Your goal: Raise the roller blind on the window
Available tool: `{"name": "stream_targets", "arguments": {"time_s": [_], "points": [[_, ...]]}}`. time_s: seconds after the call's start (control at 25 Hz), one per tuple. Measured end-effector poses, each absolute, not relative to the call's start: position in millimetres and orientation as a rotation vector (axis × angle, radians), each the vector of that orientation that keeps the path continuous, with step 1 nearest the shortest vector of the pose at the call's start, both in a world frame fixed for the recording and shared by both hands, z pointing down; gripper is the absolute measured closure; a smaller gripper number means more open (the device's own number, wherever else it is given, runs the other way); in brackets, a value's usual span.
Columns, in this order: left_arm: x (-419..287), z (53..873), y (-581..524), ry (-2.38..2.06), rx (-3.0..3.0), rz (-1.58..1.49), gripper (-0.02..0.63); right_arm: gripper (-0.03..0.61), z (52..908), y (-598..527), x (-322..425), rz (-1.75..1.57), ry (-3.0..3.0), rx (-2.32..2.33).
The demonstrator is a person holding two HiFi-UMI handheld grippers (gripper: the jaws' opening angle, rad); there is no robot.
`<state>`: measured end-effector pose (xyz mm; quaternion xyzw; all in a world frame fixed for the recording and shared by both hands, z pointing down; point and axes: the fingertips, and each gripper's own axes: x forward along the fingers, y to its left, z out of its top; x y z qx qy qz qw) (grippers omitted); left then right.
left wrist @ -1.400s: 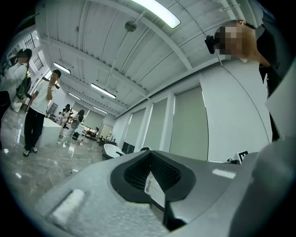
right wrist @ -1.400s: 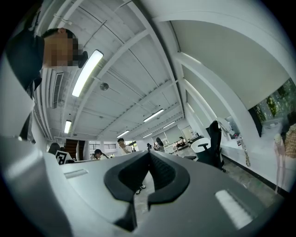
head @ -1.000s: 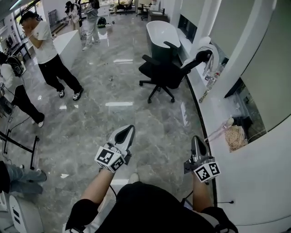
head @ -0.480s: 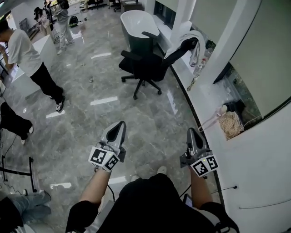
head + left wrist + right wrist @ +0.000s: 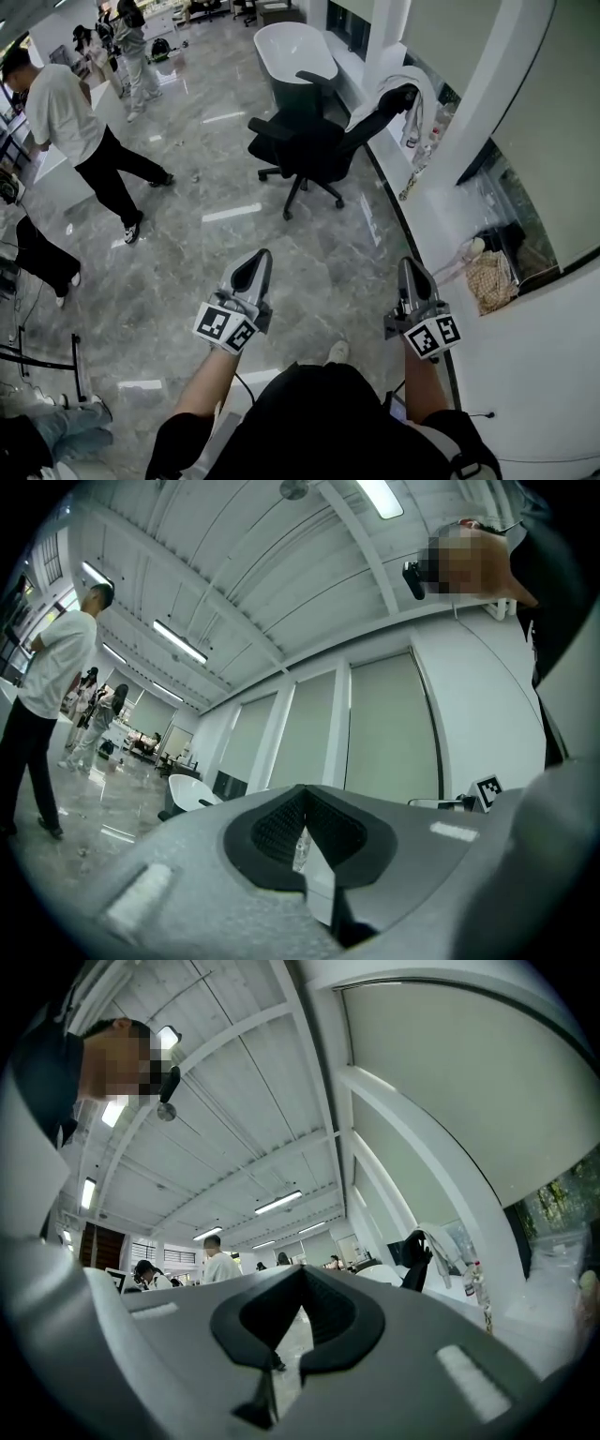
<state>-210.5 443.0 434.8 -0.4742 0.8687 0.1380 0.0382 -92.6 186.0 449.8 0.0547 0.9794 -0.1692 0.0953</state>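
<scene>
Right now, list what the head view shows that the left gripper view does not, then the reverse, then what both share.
Head view only: the woven bag on the window ledge, and the marker cube on the left hand-held gripper. Left gripper view only: the ceiling lights, and that gripper's jaws, shut with nothing between them. Both: the white bathtub, the person in a white T-shirt, the lowered roller blinds and part of the right hand-held gripper.

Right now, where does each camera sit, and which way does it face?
Head view: on the person's head, steeply down at the floor; shows both forearms, left gripper, right gripper.
Left gripper view: rides that gripper, faces along shut jaws toward lowered blinds; the person's torso at right.
Right gripper view: along its shut jaws, toward ceiling and office chair; torso at left.
Shared: head and right gripper views both show the chair.
</scene>
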Motion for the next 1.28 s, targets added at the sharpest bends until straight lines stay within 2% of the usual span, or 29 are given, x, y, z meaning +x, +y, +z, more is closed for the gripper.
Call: {"name": "stream_targets", "arguments": {"time_s": [0.24, 0.64, 1.28], "points": [[-244.7, 423.0, 361.8, 2.625, -1.510, 0.401, 0.614, 0.580, 436.8, 117.6, -115.9, -0.450, 2.879, 0.134], [-251.5, 429.2, 214.0, 2.460, -1.859, 0.453, 0.614, 0.580, 446.6, 7.7, -78.5, -0.434, 2.873, -0.202], [-269.0, 419.8, 73.5, 1.955, -2.421, 0.401, 0.614, 0.580, 436.5, -26.7, -23.7, -0.311, 2.707, -0.817]]}}
